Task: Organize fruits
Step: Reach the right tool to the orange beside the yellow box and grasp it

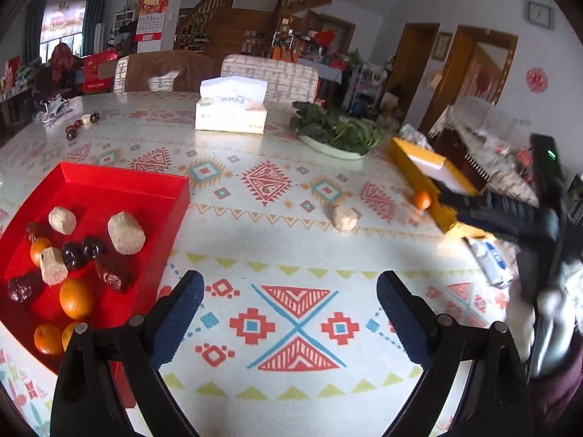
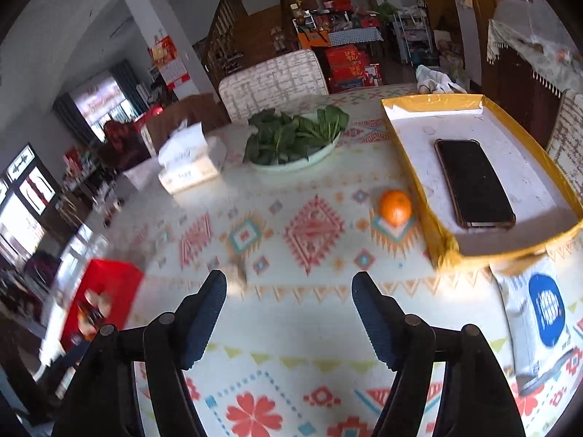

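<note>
While both tongs, left [image 1: 289, 291] and right [image 2: 289, 293], are held open and empty, a mandarin [image 2: 395, 207] is seen ahead of the right tongs, beside the yellow tray [image 2: 433, 225].

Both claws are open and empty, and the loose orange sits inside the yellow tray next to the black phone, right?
Not quite. The small round orange sits on the patterned tablecloth just outside the yellow cardboard tray, as the right wrist view shows. Only the black phone lies inside. The left claw and right claw are indeed open and empty.

Glossy red tray [image 1: 145, 178], patterned cloth table cover [image 1: 291, 255], glossy phone [image 2: 473, 182].
</note>
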